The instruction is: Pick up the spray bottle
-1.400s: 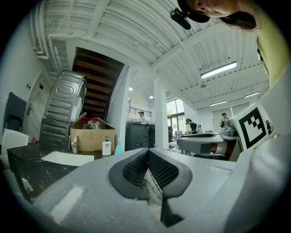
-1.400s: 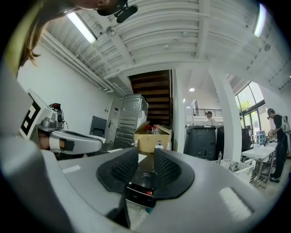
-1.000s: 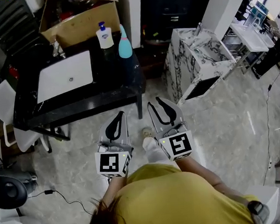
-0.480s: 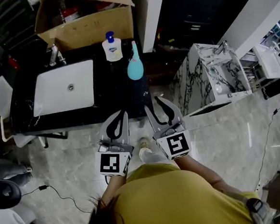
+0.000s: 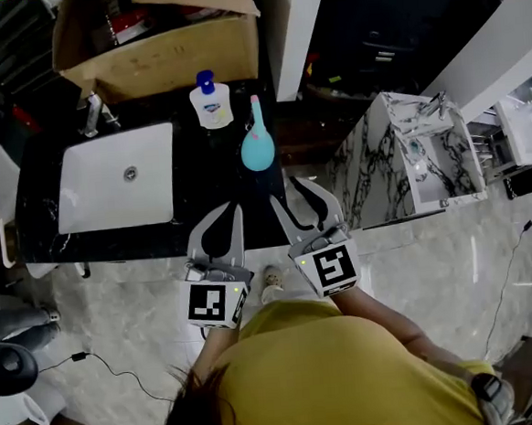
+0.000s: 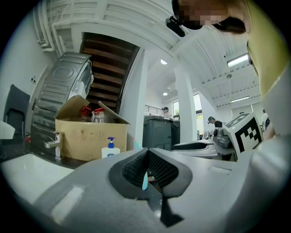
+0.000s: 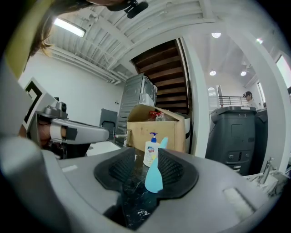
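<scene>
The teal spray bottle (image 5: 256, 144) stands upright on the black counter (image 5: 219, 197), near its right end. My right gripper (image 5: 293, 192) hovers just short of the counter's front edge, a little right of the bottle. Its jaws are opening and hold nothing. In the right gripper view the spray bottle (image 7: 154, 175) shows through the gap of my right gripper (image 7: 146, 154), still some way ahead. My left gripper (image 5: 234, 211) is beside it at the counter's front edge, shut and empty. In the left gripper view, the pads of my left gripper (image 6: 146, 154) meet.
A white soap pump bottle (image 5: 210, 101) stands behind the spray bottle. A white sink (image 5: 117, 177) with a faucet (image 5: 91, 115) fills the counter's left. Behind the counter are a cardboard box (image 5: 162, 50) and a white pillar (image 5: 293, 31). A marble cabinet (image 5: 399, 160) stands at the right.
Both grippers have come forward from the open floor up to the counter's front edge, closer to the spray bottle. The right jaws stand a little wider apart.
</scene>
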Motion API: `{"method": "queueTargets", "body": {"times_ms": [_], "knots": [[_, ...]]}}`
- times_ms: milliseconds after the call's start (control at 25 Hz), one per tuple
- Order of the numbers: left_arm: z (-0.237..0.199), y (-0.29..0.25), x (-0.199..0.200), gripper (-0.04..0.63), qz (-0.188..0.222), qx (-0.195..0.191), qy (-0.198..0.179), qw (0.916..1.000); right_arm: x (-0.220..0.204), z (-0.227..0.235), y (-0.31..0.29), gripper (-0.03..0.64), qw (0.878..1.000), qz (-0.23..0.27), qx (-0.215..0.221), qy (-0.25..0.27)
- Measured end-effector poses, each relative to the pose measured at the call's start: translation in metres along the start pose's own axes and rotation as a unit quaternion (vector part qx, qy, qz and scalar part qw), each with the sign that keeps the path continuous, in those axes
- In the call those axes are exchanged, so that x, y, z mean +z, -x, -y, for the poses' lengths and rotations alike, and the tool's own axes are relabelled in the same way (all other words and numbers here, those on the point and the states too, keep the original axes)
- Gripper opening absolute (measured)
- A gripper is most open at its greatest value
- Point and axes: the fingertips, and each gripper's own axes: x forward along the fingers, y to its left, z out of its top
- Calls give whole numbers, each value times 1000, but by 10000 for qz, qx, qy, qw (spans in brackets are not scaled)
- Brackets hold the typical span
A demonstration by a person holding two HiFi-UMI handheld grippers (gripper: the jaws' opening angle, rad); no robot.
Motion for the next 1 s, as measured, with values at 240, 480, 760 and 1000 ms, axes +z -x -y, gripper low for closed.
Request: {"method": "queueTargets", "body": {"times_ms": [240, 480, 760, 1000], "knots": [[-7, -12, -9, 5, -74, -96, 10, 9999, -14, 10, -12, 163, 9999, -81, -95, 57], [-16, -28, -11, 5, -156, -346, 0, 9993, -16, 16, -29, 175, 9995, -172, -245, 59], [-30, -53, -6, 5, -255, -675, -134, 9973, -28, 21, -55, 202, 9987, -419, -293, 34], [-45, -74, -22, 5, -390, -798, -122, 9960, -57, 24, -81, 245, 9968, -751, -247, -62]]}}
